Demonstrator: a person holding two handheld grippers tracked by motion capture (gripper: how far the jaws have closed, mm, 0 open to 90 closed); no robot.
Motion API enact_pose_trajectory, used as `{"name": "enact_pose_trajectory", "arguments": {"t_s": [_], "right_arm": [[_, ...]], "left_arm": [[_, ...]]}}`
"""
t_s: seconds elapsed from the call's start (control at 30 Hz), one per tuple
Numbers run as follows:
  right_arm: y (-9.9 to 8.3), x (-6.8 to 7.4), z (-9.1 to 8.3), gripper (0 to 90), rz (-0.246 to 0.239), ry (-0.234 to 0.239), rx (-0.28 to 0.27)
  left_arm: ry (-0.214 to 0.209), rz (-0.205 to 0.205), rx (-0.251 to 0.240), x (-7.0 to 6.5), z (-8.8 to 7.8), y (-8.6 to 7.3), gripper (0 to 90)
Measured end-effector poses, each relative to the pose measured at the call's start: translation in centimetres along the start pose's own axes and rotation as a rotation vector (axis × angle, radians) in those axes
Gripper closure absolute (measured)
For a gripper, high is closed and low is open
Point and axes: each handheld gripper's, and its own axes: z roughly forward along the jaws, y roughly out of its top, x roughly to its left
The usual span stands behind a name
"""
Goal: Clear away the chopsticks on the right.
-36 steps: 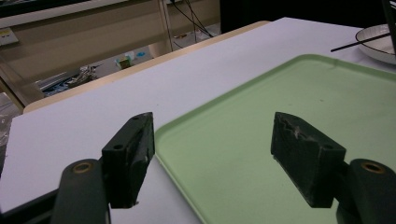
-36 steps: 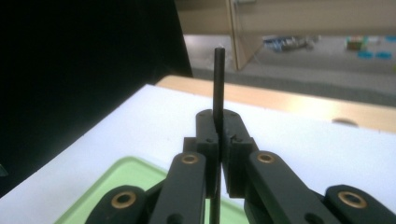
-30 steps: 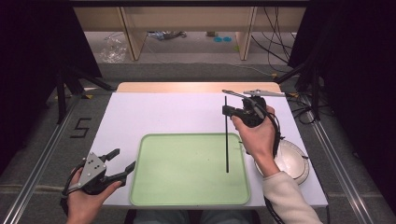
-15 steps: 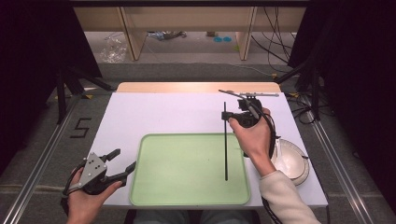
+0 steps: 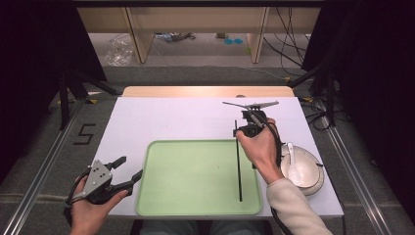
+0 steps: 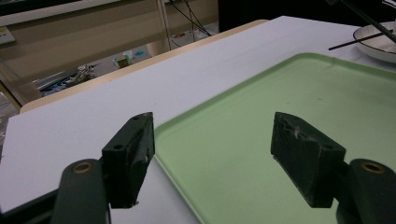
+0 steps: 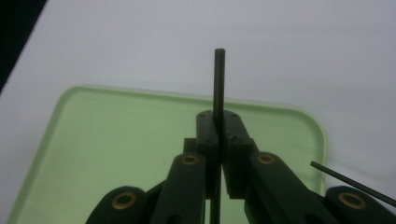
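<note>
Right gripper (image 7: 219,135) of mine pinches a black chopstick (image 5: 238,161) above the green tray (image 5: 195,208); left gripper (image 6: 212,158) gapes wide, empty; floor marking (image 5: 84,133) reads "5".

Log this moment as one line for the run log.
right gripper: shut on black chopstick above green tray | left gripper: open, idle

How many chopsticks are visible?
2. The held chopstick is clamped in the right gripper over the green tray; the second chopstick rests on the white bowl. Others may be hidden.
</note>
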Motion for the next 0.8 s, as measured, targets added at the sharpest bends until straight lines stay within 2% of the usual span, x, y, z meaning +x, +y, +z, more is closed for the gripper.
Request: {"name": "enact_pose_trajectory", "arguments": {"t_s": [0.03,0.07,0.1,0.13,0.27,0.43,0.5,0.53,0.6,0.63,0.77,0.8], "right_arm": [[0.0,-0.1,0.2,88.0,0.008,-0.009,0.012],[0.0,0.1,0.6,88.0,0.056,-0.013,0.047],[-0.1,0.0,0.9,88.0,0.061,-0.028,0.052],[-0.2,-0.4,1.6,88.0,0.037,-0.058,0.049],[-0.4,-0.7,2.6,88.0,0.02,-0.079,0.068],[-0.9,-1.4,4.4,87.9,0.036,-0.118,0.119],[-1.0,-1.4,4.6,87.8,0.042,-0.122,0.127],[-1.2,-1.4,5.0,87.8,0.089,-0.139,0.179],[-1.3,-1.5,5.3,87.8,0.087,-0.149,0.179],[-1.5,-1.8,6.0,87.8,0.105,-0.157,0.198],[-2.0,-2.5,7.2,87.7,0.125,-0.178,0.241],[-2.0,-2.6,7.3,87.7,0.116,-0.177,0.241]], "left_arm": [[0.0,0.005,-0.001,0.0,0.0,0.0,30.5],[-0.001,0.004,-0.001,0.0,0.0,0.0,30.5],[-0.001,0.004,0.0,0.0,0.0,0.0,30.5],[-0.001,0.005,-0.001,0.0,0.0,0.0,30.5],[-0.001,0.004,-0.001,0.0,0.0,0.0,30.5],[-0.003,0.004,0.0,0.0,0.0,0.0,30.5],[-0.003,0.004,-0.001,0.0,0.0,0.0,30.5],[-0.004,0.005,0.0,0.0,0.0,0.0,30.5],[-0.005,0.007,0.001,0.0,0.0,0.0,30.5],[-0.003,0.004,-0.001,0.0,0.0,0.0,30.5],[-0.005,0.007,0.0,0.0,0.0,0.0,30.5],[-0.005,0.006,0.0,0.0,0.0,0.0,30.5]]}}
